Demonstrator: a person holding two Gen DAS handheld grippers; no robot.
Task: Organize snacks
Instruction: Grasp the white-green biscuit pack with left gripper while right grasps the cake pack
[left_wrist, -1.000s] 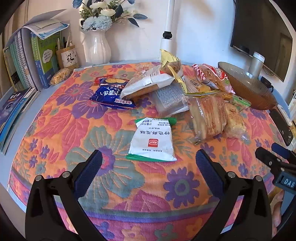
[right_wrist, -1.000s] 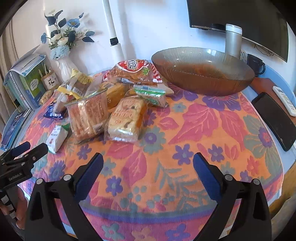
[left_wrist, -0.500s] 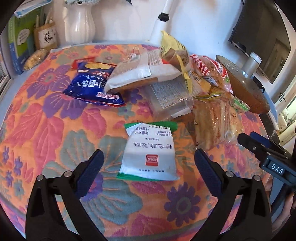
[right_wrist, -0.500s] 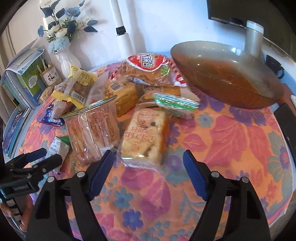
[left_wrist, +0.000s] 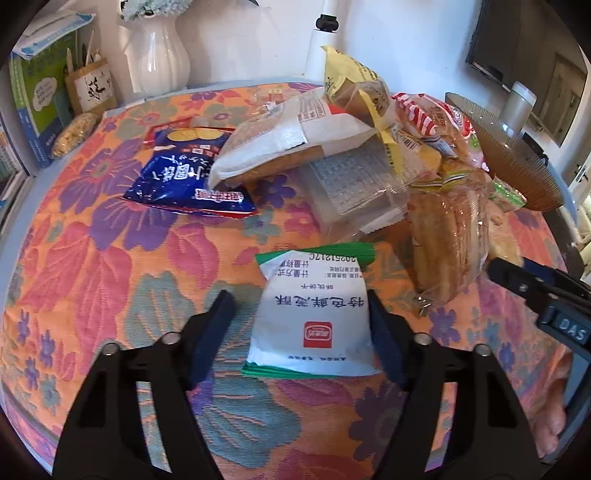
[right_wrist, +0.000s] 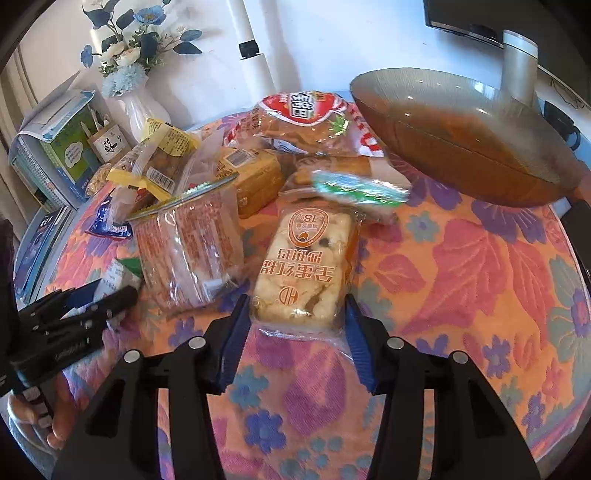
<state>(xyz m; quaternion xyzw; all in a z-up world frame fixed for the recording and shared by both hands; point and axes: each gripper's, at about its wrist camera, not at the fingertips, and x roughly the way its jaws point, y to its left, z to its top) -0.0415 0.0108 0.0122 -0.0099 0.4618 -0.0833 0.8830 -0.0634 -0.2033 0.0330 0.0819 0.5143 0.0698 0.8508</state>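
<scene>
A white and green snack packet (left_wrist: 314, 317) lies flat on the flowered tablecloth (left_wrist: 92, 240). My left gripper (left_wrist: 299, 332) is open and straddles it; the right pad is at the packet's edge and the left pad stands apart from it. A clear-wrapped crumb cake (right_wrist: 306, 266) lies near the brown glass bowl (right_wrist: 461, 147). My right gripper (right_wrist: 297, 328) is open around the cake's near end, both pads close against the wrapper. In each wrist view the other gripper shows at the side, the left gripper (right_wrist: 92, 299) and the right gripper (left_wrist: 535, 288).
Several more snacks are heaped mid-table: a blue chip bag (left_wrist: 184, 177), a clear pack of wafers (right_wrist: 188, 243), a red bread bag (right_wrist: 299, 114). A white vase (left_wrist: 155, 62) and books (left_wrist: 37, 92) stand at the back left. A black slab (right_wrist: 580, 229) lies at the right edge.
Both grippers moved forward and down over the table. The left one closed in around the white packet, the right one around the crumb cake, and both pairs of fingers narrowed.
</scene>
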